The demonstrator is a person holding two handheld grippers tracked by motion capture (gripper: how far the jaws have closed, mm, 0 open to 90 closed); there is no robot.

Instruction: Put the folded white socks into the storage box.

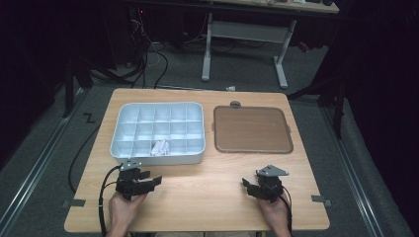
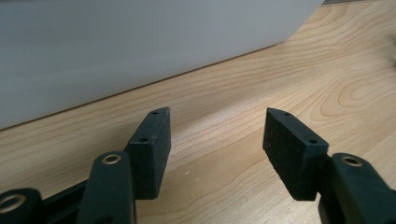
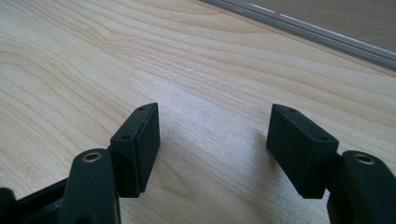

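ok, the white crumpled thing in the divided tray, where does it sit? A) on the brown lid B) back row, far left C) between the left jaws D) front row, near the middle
D: the white crumpled thing lies in a front-row compartment of the divided tray, near the middle.

Pale wood grain is being shown by the tabletop (image 1: 207, 192). White is being displayed by the compartment tray (image 1: 197, 157), brown with a grey rim by the lid (image 1: 252, 129), black by each hand-held gripper (image 1: 148, 183) (image 1: 253, 187).
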